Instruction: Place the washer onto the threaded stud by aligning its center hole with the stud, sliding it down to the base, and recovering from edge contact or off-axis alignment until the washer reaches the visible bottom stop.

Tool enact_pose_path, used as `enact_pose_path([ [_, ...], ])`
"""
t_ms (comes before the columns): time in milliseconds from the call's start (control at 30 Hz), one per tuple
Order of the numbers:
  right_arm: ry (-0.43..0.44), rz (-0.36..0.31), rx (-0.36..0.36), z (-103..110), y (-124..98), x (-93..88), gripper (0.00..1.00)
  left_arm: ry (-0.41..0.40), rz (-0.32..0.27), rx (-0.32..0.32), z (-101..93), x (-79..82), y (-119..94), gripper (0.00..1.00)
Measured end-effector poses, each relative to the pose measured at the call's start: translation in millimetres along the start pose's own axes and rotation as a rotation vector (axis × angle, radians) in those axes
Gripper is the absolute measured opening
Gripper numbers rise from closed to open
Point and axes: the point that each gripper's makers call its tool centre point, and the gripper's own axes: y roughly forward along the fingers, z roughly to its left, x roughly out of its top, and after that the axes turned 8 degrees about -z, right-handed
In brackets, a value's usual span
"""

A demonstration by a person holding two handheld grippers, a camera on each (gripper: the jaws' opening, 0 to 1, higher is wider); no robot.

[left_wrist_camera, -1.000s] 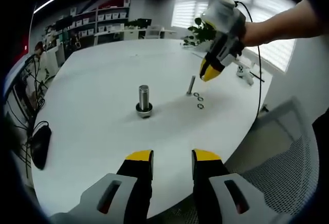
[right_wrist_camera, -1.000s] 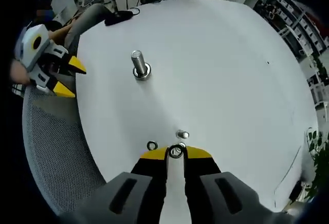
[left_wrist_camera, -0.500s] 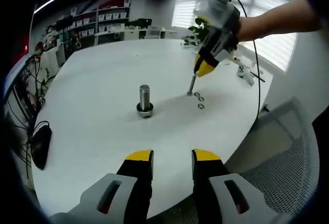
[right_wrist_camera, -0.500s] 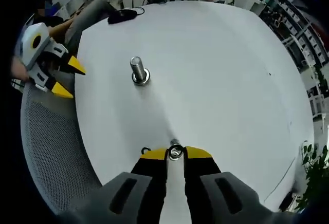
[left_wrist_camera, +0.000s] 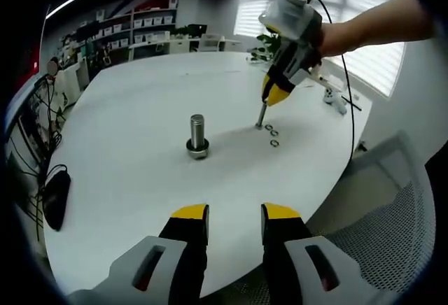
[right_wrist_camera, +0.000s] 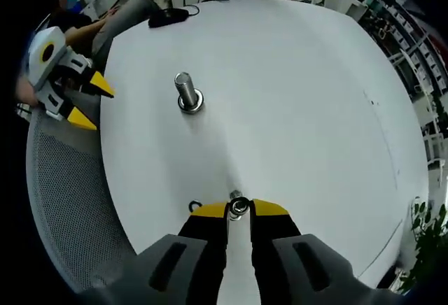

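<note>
Washer [right_wrist_camera: 239,207] is clamped in the right hand-held gripper [right_wrist_camera: 239,208] just above the thin stud [left_wrist_camera: 260,115]; alignment is under way, lowering comes next. Left hand-held gripper [left_wrist_camera: 234,213] is held released.

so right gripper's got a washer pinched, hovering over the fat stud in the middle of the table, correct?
Not over the fat stud. The right gripper, shut on a washer, sits above the thin stud near the table edge, per the left gripper view.
</note>
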Motion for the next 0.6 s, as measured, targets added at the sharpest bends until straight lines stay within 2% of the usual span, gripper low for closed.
enact_pose_path([
  [600, -0.017, 0.035, 0.045, -3, 24, -9.9, 0.13, -0.008, 0.013, 0.012, 2.3, -2.5, 0, 0.28],
])
